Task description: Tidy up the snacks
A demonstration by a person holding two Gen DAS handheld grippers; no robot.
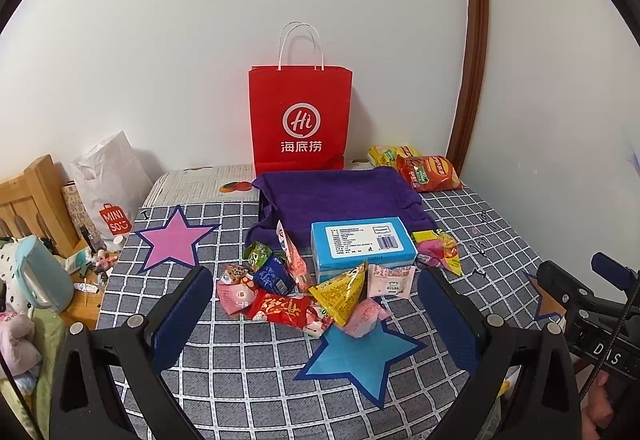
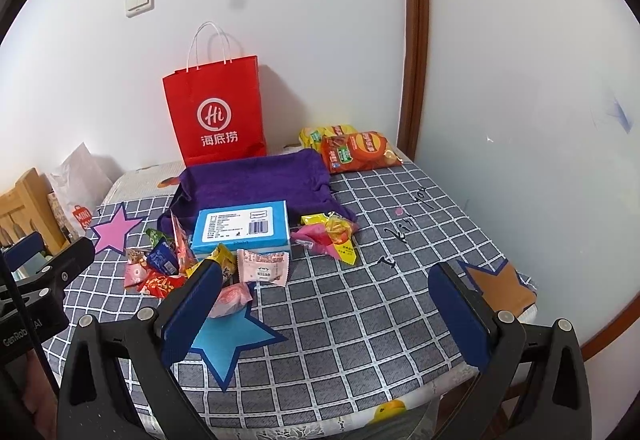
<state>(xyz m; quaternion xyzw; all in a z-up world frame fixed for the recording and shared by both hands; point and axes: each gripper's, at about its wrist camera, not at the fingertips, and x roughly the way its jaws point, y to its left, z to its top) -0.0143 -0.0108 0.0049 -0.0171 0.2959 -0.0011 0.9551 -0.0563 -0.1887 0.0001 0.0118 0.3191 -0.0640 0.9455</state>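
A pile of small snack packets (image 1: 304, 292) lies mid-table in front of a blue box (image 1: 362, 246); it also shows in the right wrist view (image 2: 176, 272) by the box (image 2: 242, 226). More packets (image 1: 438, 250) lie right of the box. Two chip bags (image 1: 430, 171) sit at the back right. A purple cloth bin (image 1: 340, 199) stands behind the box. My left gripper (image 1: 316, 320) is open and empty, above the table just short of the pile. My right gripper (image 2: 326, 314) is open and empty over the table's right half.
A red paper bag (image 1: 300, 115) stands against the wall. Star patches, pink (image 1: 172, 238), blue (image 1: 360, 356) and brown (image 2: 500, 286), mark the checked tablecloth. A cluttered side stand with a white shopping bag (image 1: 108, 191) is at the left. The wall is close on the right.
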